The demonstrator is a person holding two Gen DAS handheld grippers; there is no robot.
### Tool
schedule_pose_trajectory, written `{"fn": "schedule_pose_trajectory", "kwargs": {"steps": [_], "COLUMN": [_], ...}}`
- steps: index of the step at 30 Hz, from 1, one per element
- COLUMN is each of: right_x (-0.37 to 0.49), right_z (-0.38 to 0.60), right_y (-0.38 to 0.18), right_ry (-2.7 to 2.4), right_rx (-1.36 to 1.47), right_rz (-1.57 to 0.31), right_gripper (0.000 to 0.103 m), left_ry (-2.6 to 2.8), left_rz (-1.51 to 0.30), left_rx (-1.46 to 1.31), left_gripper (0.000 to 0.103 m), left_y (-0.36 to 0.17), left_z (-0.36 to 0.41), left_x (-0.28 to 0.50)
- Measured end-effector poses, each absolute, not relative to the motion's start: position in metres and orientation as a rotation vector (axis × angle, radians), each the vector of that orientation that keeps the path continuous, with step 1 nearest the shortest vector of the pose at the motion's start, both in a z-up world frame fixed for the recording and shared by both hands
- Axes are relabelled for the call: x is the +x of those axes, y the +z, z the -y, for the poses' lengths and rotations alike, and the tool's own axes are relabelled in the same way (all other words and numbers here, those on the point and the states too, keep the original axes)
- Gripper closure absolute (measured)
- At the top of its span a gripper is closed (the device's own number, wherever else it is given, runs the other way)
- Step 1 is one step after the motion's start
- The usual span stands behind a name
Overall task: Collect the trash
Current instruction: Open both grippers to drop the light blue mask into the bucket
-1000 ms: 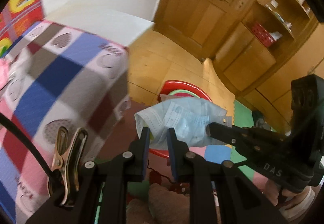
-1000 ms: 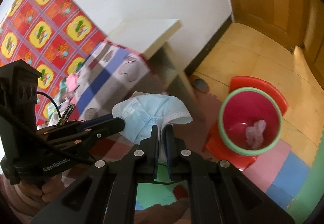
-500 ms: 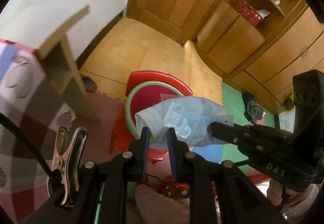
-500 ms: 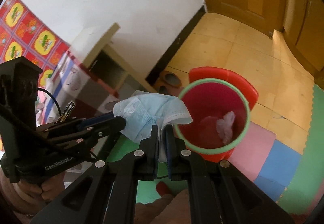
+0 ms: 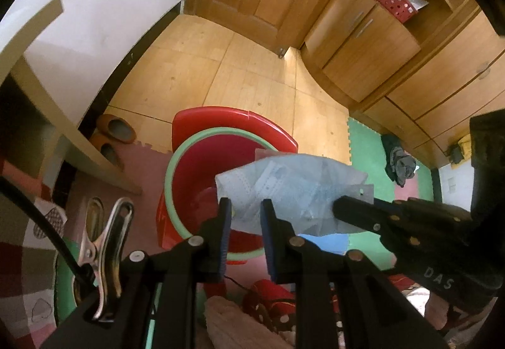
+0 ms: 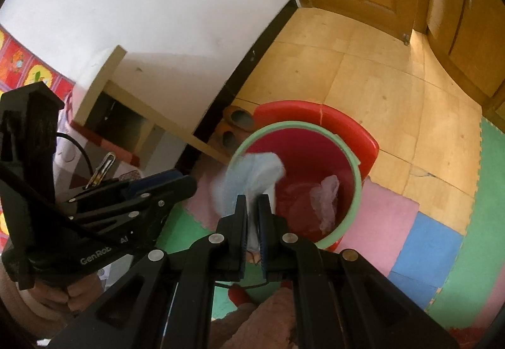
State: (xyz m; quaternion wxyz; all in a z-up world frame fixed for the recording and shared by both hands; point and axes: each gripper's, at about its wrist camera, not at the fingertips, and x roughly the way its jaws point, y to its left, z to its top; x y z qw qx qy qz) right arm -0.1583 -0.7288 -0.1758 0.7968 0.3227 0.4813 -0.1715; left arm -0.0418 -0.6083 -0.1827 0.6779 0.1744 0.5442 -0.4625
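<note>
**Mask over the bin**

While the right gripper (image 6: 252,207) stays pinched on the blue face mask (image 6: 249,172), the left gripper (image 5: 244,216) sits slightly parted, nothing clearly clamped. Just beyond, the mask hangs over the near-left rim of the red bin (image 6: 347,159). Best carry it farther over the opening before letting go, so it falls beside the crumpled tissue (image 6: 325,194).

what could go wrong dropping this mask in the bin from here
The face mask hangs over the bin's near rim, not its middle, so it may slide outside onto the foam mat. It also drapes near the left gripper, whose fingers are apart, and could snag there when the right gripper lets go.
</note>
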Motion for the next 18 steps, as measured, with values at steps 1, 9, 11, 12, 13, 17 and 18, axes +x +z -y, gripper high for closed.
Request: {"fn": "schedule_pose_trajectory", "kwargs": {"steps": [1, 9, 11, 12, 13, 17, 18], "right_x": [-0.158, -0.147, -0.147, -0.146, -0.146, -0.145, -0.145], "right_z": [0.731, 0.740, 0.741, 0.742, 0.743, 0.743, 0.742], "right_y": [-0.179, -0.202, -0.205, -0.207, -0.209, -0.209, -0.208], "right_ry": [-0.371, -0.366, -0.370, -0.370, -0.368, -0.374, -0.374], "right_rx": [0.699, 0.704, 0.705, 0.713, 0.721, 0.716, 0.712], "right_rz": [-1.037, -1.081, -1.088, -1.092, -1.096, -1.108, -1.108], "right_gripper": [0.094, 0.094, 0.092, 0.090, 0.087, 0.073, 0.073], "left_ry": [-1.038, -1.012, -1.004, -0.999, -0.994, -0.975, -0.970], "left_rz": [-1.224, -1.242, -1.244, -1.245, -1.245, -1.245, -1.247], "left_rx": [0.401, 0.446, 0.446, 0.445, 0.440, 0.424, 0.421], "left_gripper": [0.085, 0.082, 0.081, 0.080, 0.080, 0.078, 0.078], "left_y": [-0.186, -0.198, -0.198, -0.197, -0.196, -0.191, -0.190], "left_z": [0.612, 0.625, 0.626, 0.626, 0.626, 0.622, 0.621], "left_x": [-0.041, -0.040, -0.038, -0.037, -0.036, -0.035, -0.034]}}
